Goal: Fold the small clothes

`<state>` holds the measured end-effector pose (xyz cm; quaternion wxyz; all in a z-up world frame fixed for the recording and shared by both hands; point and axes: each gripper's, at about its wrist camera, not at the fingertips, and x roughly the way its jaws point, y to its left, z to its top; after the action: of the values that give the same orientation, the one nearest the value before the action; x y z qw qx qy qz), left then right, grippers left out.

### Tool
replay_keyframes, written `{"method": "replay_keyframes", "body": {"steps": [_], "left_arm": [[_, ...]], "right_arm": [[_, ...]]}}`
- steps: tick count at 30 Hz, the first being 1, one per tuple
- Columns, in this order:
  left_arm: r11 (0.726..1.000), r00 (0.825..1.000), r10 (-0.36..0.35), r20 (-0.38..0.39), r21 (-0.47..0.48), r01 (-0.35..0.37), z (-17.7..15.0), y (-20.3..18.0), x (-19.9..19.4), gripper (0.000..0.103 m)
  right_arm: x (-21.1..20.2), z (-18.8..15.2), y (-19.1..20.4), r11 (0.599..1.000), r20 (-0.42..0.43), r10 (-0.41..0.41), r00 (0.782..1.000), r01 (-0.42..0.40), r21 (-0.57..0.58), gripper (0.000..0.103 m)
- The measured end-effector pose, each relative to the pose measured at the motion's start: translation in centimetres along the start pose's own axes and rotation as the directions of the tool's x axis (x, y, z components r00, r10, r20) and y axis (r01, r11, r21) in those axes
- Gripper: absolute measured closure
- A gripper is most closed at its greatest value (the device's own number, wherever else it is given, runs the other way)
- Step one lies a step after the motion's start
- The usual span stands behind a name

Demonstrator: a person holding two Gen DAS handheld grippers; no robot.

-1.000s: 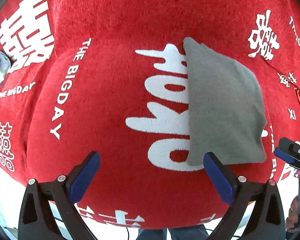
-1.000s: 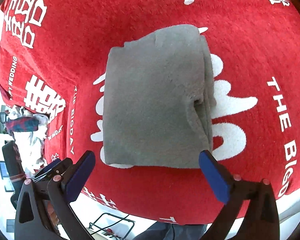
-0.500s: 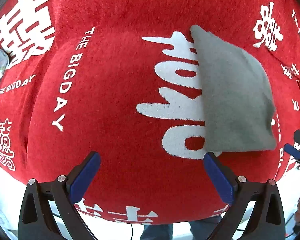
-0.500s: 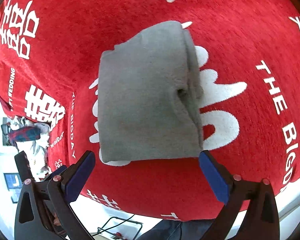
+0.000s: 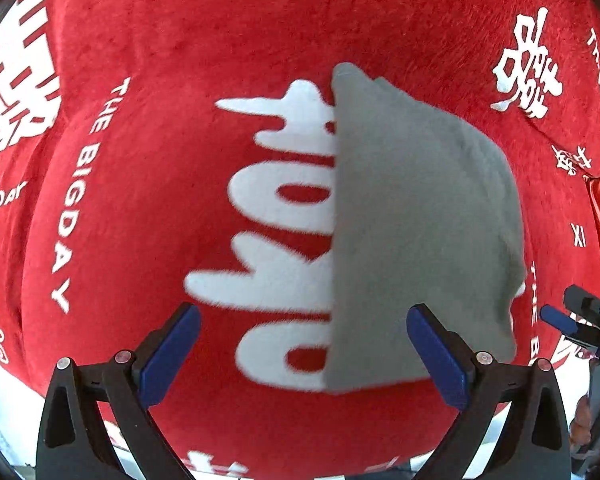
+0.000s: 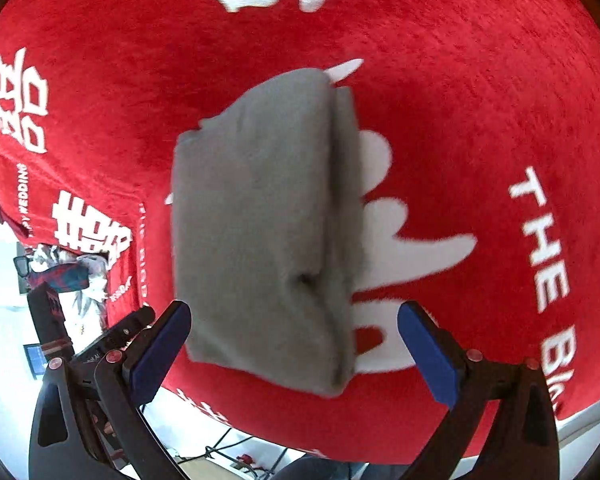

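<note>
Item: folded grey fleece garment [image 6: 260, 220] on red plush cloth [image 6: 440, 100] | left gripper [image 5: 300, 354], right gripper [image 6: 296, 354]: fingers spread, empty | step: fold apparently finished | next: likely set aside.

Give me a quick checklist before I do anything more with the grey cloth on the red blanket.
1. Left tool open and empty: ok.
2. Right tool open and empty: ok.
3. Grey cloth lying folded on the red blanket, not held: ok.
4. Fold tidy: not ok; layered edges and a small pucker show along its right side in the right wrist view.
5. Layers underneath aligned: cannot tell.
</note>
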<state>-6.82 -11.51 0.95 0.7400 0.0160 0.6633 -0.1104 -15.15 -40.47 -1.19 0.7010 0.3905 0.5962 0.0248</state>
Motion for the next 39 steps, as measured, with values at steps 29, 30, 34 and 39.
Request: {"method": "replay_keyframes", "body": {"steps": [29,30,34,39], "left_arm": [[0.989,0.993,-0.108,-0.056,0.093,0.112,7.6,-2.1,6.1,0.000],[0.986,0.989,-0.131,-0.069,0.091,0.137,7.8,-1.9,6.5,0.000],[0.966,0.961,-0.250,-0.117,0.035,0.256,8.6,-1.3,8.1,0.000],[0.946,0.936,-0.317,-0.152,0.021,0.324,9.0,-3.1,9.9,0.000]], "right_arm": [[3.7,7.9,-4.7,0.992,-0.095,0.129,0.987,-0.128,0.017,0.000],[3.8,8.0,-4.7,0.990,-0.099,0.141,0.985,-0.140,0.012,0.000],[4.8,8.6,-4.1,0.978,-0.123,0.204,0.971,-0.207,-0.010,0.000],[6.5,9.3,-2.1,0.953,-0.165,0.290,0.943,-0.300,-0.034,0.000]]}}
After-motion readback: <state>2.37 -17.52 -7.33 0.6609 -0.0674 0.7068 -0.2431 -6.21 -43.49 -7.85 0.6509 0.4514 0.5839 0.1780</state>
